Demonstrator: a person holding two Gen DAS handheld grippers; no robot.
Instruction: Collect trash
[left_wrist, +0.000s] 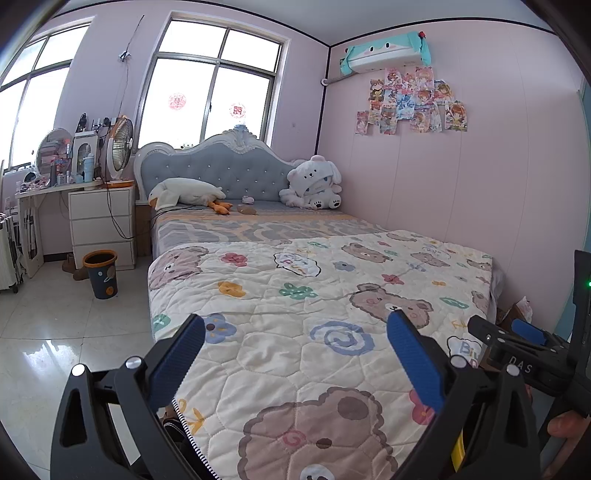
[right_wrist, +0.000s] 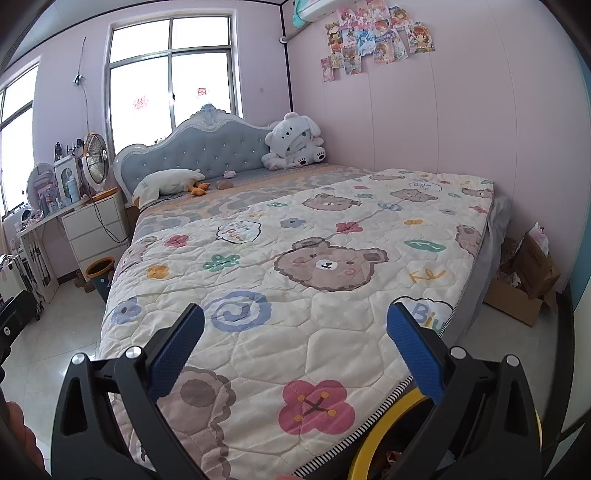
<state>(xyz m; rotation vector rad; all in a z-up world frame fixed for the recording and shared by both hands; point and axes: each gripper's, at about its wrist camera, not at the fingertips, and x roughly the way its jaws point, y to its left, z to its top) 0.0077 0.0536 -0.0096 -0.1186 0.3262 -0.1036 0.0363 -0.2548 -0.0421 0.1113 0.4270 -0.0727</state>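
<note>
Trash (left_wrist: 246, 210) — a small crumpled brown piece — lies near the bed's (left_wrist: 295, 332) headboard, between the goose toy (left_wrist: 186, 192) and the white plush (left_wrist: 314, 184). We hold both grippers over the foot of the quilt, left gripper (left_wrist: 295, 354) and right gripper (right_wrist: 295, 350) — jaws spread wide, gripping nothing. We see a bin (left_wrist: 100, 273) on the floor beside the drawers (left_wrist: 101, 225).
</note>
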